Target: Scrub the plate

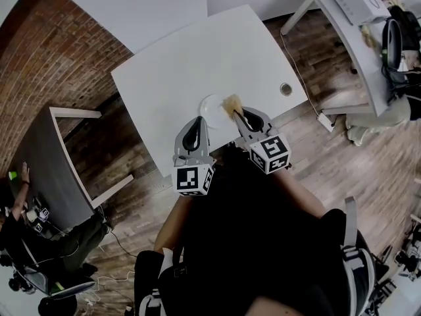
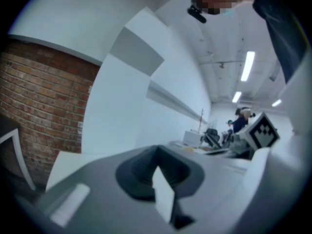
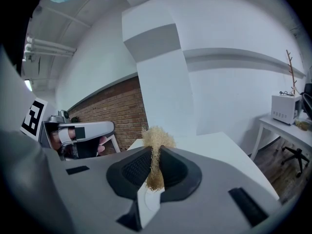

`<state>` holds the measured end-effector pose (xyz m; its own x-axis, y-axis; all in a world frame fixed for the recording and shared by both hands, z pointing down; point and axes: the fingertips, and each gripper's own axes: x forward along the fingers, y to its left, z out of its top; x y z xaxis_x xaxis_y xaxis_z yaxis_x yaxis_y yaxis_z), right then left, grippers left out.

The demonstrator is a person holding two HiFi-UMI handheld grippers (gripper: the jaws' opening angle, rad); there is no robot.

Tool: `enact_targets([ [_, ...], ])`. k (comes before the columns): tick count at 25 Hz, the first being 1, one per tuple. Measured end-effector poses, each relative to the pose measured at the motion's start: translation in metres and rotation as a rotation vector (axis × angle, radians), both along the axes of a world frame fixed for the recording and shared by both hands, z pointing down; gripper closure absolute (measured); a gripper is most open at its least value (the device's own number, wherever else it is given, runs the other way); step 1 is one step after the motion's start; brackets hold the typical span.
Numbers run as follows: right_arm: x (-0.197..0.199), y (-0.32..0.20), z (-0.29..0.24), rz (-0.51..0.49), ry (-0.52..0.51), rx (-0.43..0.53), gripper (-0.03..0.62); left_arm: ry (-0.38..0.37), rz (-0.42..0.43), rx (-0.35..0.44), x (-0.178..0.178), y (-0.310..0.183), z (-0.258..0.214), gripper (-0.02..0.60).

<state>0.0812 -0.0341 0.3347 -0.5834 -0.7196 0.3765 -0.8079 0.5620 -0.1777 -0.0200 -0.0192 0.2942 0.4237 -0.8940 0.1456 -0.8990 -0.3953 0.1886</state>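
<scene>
Pinching a scrubber [image 1: 231, 103] [image 3: 155, 138] at the rim of a plate [image 1: 209, 112].

Standing close against the front edge of a white table [image 1: 197, 58], both arms out over it. Nearest, holding the left gripper [image 1: 197, 121] [image 2: 157, 153] with its dark pads pressed together on nothing, tips just short of the plate's near rim. Just beyond, clamping the right gripper [image 1: 238, 114] [image 3: 156, 156] on the tan, fibrous scrubber, with a tuft sticking out past the pads and over the plate's right edge; touching it or not, cannot tell. White plate lying flat near the table's front edge. Farther right on the tabletop, a round grommet hole [image 1: 285, 89]. Beyond the table, wooden floor [image 1: 329, 157], a brick wall [image 1: 46, 51] to the left and a white desk [image 1: 355, 38] at upper right.
</scene>
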Motion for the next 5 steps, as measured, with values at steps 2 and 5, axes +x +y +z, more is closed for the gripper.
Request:
enact_targets([
  [2, -0.0003, -0.0009, -0.0009, 0.001, 0.000, 0.001, 0.554, 0.000, 0.000, 0.000, -0.0007, -0.0007, -0.0006, 0.578],
  [5, -0.0008, -0.0025, -0.0018, 0.000, 0.001, 0.005, 0.554, 0.001, -0.001, 0.004, -0.0015, -0.0020, -0.0017, 0.578],
])
